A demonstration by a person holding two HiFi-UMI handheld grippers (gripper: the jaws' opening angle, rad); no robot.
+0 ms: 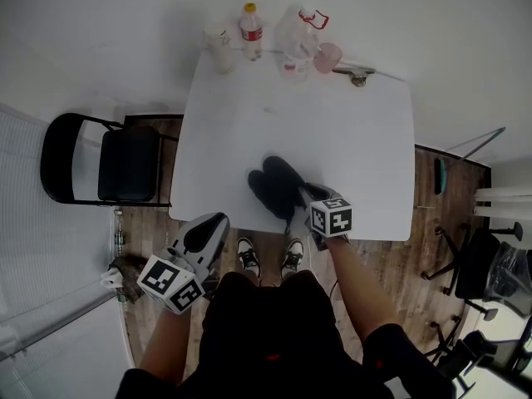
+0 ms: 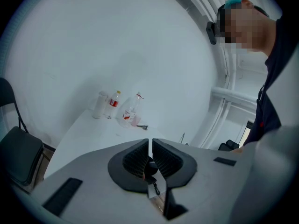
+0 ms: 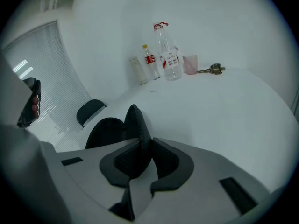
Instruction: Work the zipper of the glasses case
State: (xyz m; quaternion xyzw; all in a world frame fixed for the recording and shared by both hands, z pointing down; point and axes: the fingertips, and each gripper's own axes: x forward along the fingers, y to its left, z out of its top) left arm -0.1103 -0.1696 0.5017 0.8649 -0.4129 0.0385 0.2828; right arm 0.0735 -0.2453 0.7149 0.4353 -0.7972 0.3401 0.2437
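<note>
White worktop [image 1: 332, 131] holds the open glasses case [image 1: 274, 185] at six o'clock; right gripper [image 3: 144, 155] fingers pinch its rim, left gripper [image 2: 150, 155] fingers are closed.

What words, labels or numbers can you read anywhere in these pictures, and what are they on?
No text can be read anywhere.
Small bottle, red label: too small to read.
Large clear bottle, red and white label: blurred.
Right marker cube and left marker cube: square patterns only, no words.
Glasses case: no print visible.
</note>
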